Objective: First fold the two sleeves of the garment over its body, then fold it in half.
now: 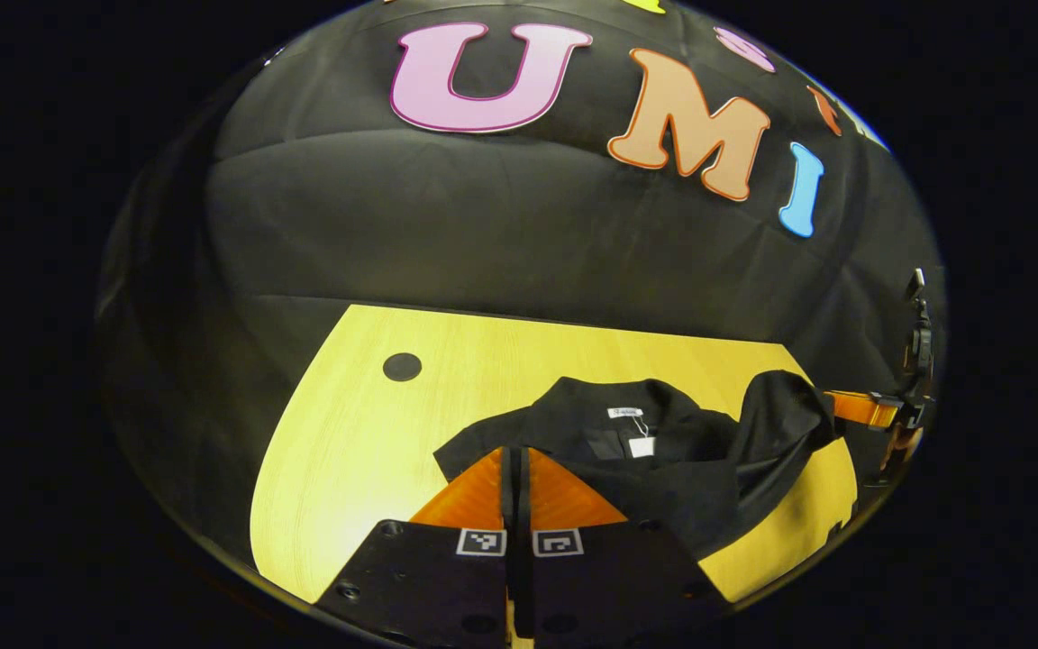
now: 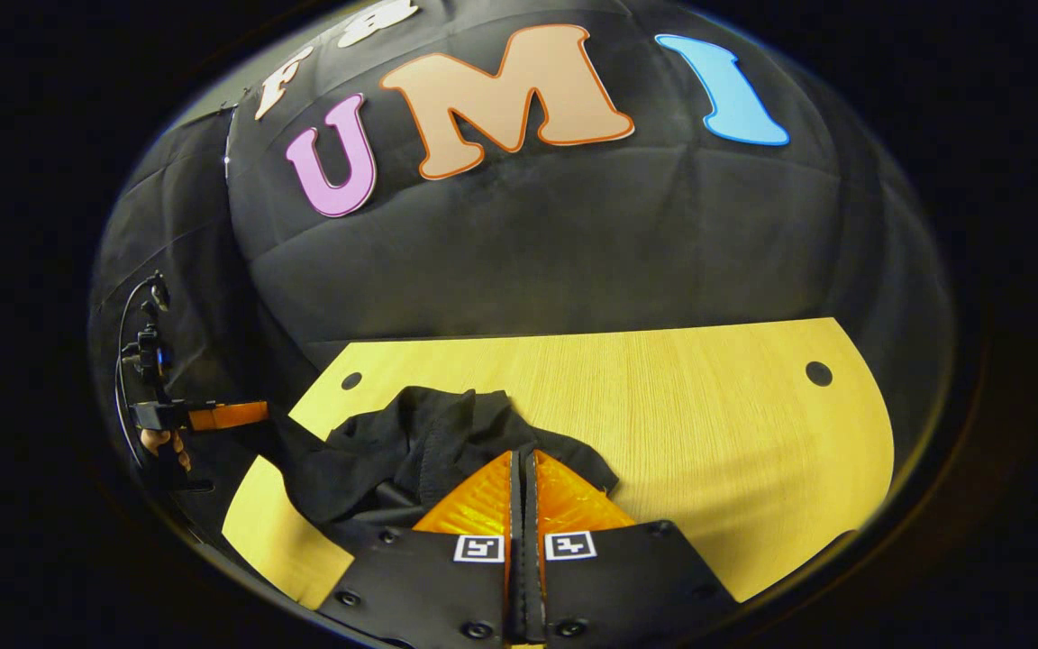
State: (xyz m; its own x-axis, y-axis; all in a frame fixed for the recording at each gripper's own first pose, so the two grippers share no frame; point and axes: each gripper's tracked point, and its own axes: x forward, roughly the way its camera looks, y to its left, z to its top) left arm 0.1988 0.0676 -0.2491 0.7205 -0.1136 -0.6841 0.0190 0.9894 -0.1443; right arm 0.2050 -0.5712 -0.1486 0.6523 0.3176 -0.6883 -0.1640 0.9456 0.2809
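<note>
1. Tabletop (image 1: 366, 433): pale wood, with a dark round hole near each far corner. It carries the one item below.

2. Shirt (image 1: 663, 451): black, collar toward the far edge, white tags showing inside the neck. It lies toward the near edge; in the left gripper view it reaches close to the right-hand corner.

3. Sleeve (image 1: 785, 410): lifted off the wood and drawn across toward the shirt's body, hanging in a loose fold. The other sleeve (image 1: 474, 446) lies flat on the wood, just past the left gripper's tips.

4. Left gripper (image 1: 515, 464): jaws pressed together, tips at the edge of the flat sleeve. Whether any cloth sits between them cannot be told.

5. Right gripper (image 2: 523, 469): jaws pressed together, tips down in bunched black cloth; the raised sleeve seems to be pinched there, though the nip itself is hidden.

6. Step in hand, as judged: first sleeve fold, part-way over.

7. Handling notes, as judged:
   - Carry the sleeve low and level so the fold forms at the shoulder seam, not across the chest.
   - Lay the cuff flat on the body before letting go; thin cloth will slump and crease.
   - Keep the shirt from sliding toward the near edge; the left gripper could pin it.
</note>
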